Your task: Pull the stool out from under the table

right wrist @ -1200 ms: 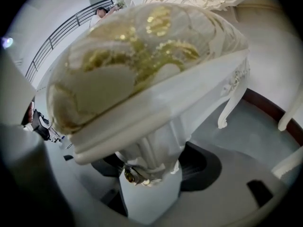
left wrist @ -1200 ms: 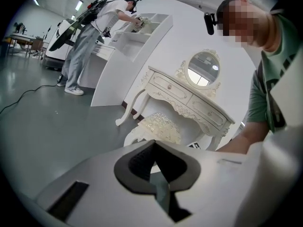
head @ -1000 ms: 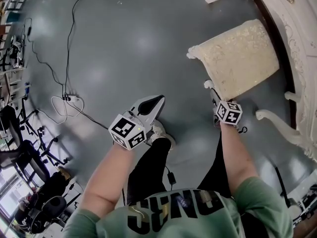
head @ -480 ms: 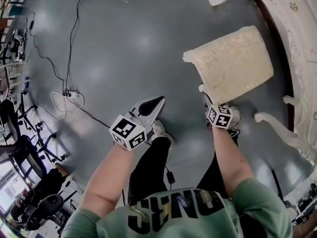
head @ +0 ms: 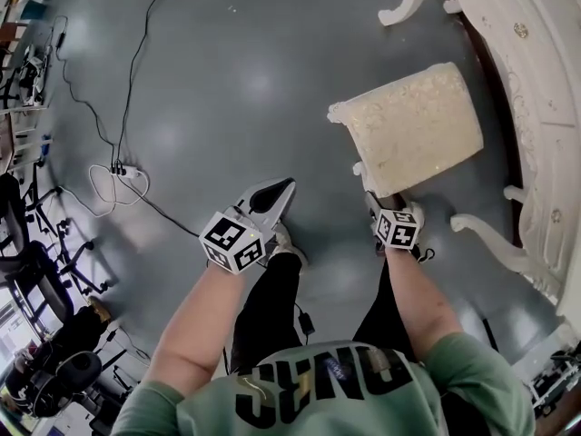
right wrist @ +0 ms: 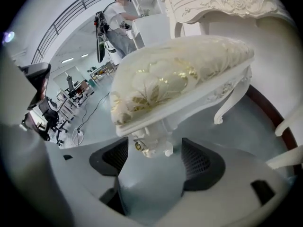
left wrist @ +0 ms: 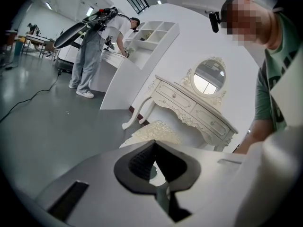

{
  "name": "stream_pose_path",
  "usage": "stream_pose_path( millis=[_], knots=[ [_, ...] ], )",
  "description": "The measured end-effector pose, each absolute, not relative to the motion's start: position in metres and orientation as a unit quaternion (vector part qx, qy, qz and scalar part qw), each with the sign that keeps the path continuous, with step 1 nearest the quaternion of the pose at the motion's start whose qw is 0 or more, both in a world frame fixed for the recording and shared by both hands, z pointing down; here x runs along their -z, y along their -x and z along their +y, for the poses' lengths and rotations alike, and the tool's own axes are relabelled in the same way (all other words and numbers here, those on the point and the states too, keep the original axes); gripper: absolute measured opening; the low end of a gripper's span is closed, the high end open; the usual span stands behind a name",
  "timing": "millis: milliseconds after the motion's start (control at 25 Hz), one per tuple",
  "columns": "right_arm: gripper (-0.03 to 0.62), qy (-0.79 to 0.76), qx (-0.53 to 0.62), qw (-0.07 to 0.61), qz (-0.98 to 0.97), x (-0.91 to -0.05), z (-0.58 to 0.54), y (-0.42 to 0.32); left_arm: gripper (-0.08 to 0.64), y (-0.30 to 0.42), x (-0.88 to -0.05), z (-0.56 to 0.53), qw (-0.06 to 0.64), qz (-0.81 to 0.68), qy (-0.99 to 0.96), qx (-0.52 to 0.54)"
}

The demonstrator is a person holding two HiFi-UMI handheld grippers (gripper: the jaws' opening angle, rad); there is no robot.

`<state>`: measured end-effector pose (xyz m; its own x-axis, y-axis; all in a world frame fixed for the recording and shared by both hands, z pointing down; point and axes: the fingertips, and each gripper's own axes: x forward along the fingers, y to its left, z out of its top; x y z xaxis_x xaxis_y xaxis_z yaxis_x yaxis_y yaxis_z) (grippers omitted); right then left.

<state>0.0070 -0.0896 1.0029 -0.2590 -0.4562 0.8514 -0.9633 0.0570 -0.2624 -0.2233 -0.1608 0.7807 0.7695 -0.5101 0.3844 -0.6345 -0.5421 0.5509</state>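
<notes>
The cream upholstered stool [head: 413, 125] stands on the grey floor beside the white ornate dressing table [head: 536, 80], its seat out from under the tabletop. My right gripper [head: 374, 200] is at the stool's near corner. In the right gripper view the jaws are opening around that corner's carved leg top [right wrist: 152, 144], with a gap at each pad, and the stool's seat [right wrist: 175, 74] fills the view above. My left gripper [head: 283, 189] hangs shut and empty over the floor, left of the stool. The left gripper view shows the stool [left wrist: 151, 131] in front of the table [left wrist: 194, 110].
A black cable and a power strip [head: 118, 171] lie on the floor at the left. The table's curved legs [head: 490, 239] stand right of the stool. Another person [left wrist: 92, 56] stands at a white counter and shelf unit [left wrist: 151, 34] farther off. My own shoes [head: 410, 218] are just below the stool.
The stool has slid away from the table, towards me and to the left. My right gripper came back with it. The left gripper has hardly moved.
</notes>
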Motion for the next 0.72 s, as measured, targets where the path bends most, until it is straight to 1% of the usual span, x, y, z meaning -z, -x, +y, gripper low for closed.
stream_pose_path(
  millis=[160, 440, 720],
  knots=[
    [0.337, -0.523, -0.416, 0.314, -0.674, -0.964, -0.075, -0.019, 0.008, 0.215, -0.753, -0.163, 0.347, -0.335, -0.872, -0.079],
    [0.336, -0.517, -0.373, 0.31, -0.705, -0.874, -0.103, -0.042, 0.008, 0.198, -0.685, -0.181, 0.324, -0.357, -0.873, -0.068],
    [0.334, -0.52, -0.311, 0.273, -0.747, -0.744, -0.162, -0.046, 0.008, 0.202, -0.583, -0.194, 0.293, -0.385, -0.874, -0.05]
  ],
)
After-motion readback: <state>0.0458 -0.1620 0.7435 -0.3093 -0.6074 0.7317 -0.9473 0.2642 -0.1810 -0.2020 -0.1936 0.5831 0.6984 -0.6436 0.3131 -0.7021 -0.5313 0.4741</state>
